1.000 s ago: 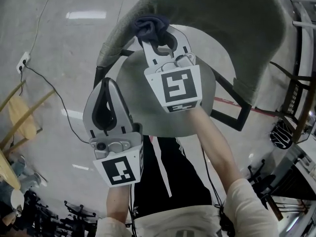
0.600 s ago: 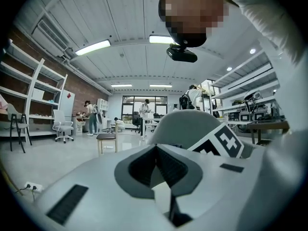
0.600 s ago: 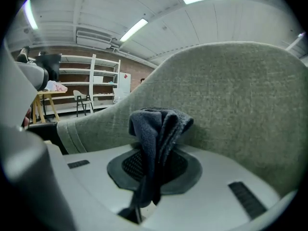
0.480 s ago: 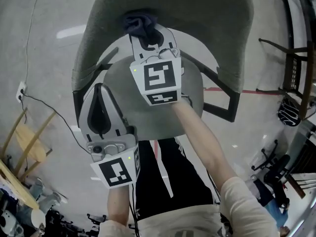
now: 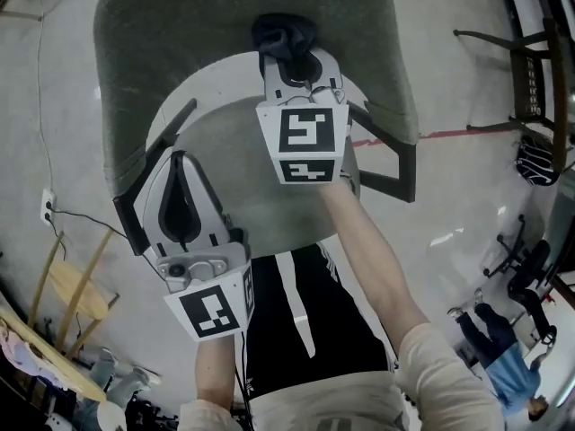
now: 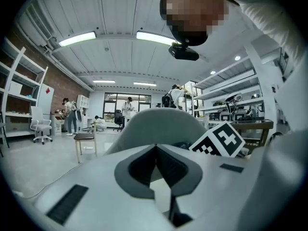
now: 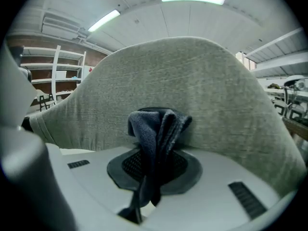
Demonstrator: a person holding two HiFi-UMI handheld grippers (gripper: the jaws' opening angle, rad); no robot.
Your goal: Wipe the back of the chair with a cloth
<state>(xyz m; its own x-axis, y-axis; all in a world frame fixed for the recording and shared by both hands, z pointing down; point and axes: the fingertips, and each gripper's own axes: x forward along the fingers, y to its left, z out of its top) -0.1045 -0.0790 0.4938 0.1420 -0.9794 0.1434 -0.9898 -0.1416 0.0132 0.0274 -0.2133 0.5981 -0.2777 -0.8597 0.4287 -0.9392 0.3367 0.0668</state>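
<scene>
A chair with a grey fabric backrest (image 5: 180,52) and a round pale seat (image 5: 229,173) fills the upper head view. My right gripper (image 5: 289,54) is shut on a dark blue cloth (image 5: 283,34), and the cloth presses against the inner face of the backrest near its middle. In the right gripper view the bunched cloth (image 7: 156,129) stands between the jaws right in front of the backrest (image 7: 202,95). My left gripper (image 5: 177,164) hangs over the seat's left edge, shut and holding nothing; its view looks past its closed jaws toward the backrest (image 6: 159,124).
Black armrests (image 5: 391,164) flank the seat. A cable (image 5: 81,218) runs from a floor socket at left. Wooden chair frames (image 5: 54,285) stand lower left, dark chairs (image 5: 535,106) at right. People stand far off in the workshop (image 6: 70,114).
The right gripper and cloth have slid rightward along the backrest while the head view swung, so the chair now sits further left in view. The left gripper has kept its place.
</scene>
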